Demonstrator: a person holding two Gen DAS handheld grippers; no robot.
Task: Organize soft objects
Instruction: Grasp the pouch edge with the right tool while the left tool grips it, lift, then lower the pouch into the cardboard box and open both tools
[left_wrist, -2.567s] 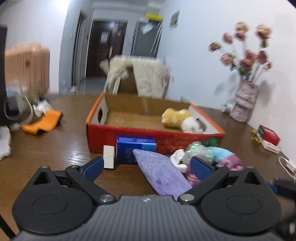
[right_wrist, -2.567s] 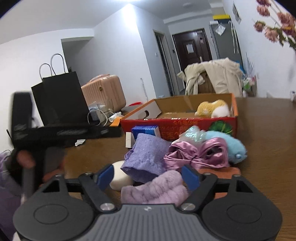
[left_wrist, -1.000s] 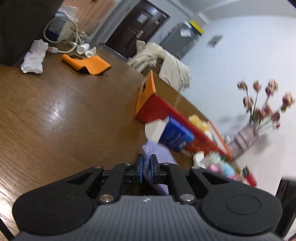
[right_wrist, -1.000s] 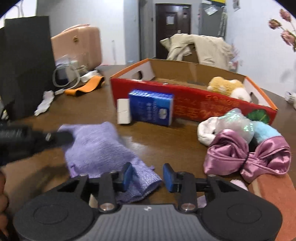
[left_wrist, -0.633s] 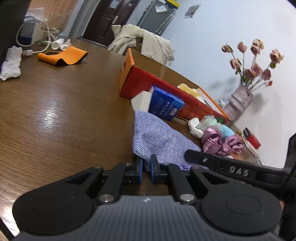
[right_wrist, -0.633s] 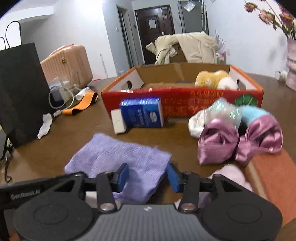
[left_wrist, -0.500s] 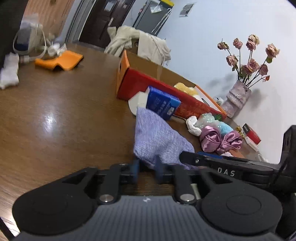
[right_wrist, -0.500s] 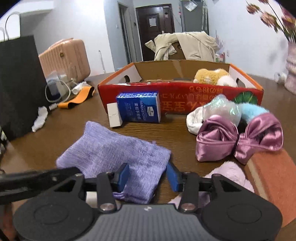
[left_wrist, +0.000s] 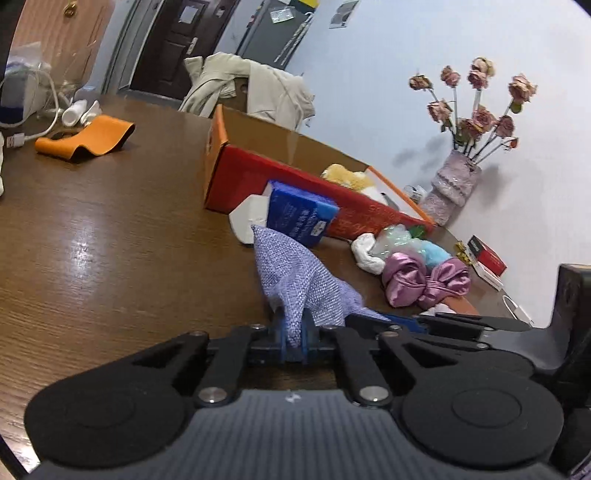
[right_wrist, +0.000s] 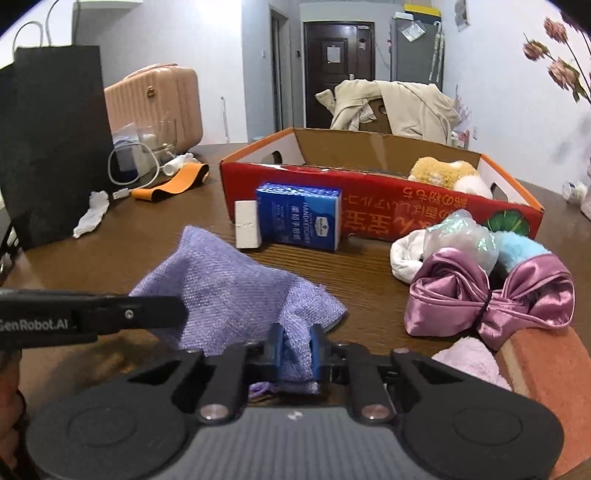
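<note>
now both tools pinch purple cloth (right_wrist: 236, 291).

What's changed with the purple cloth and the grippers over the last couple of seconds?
Both grippers were open at first. The left gripper took a corner of the purple cloth, dragged it away from the bow, briefly loosened, then re-clamped. The right gripper has just closed on the opposite edge, so both now pinch it. The box, plush and tissue pack stayed put.

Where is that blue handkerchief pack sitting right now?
In the right wrist view the blue handkerchief pack stands mid-frame on the table, against the red box's front wall, beside a small white box.
</note>
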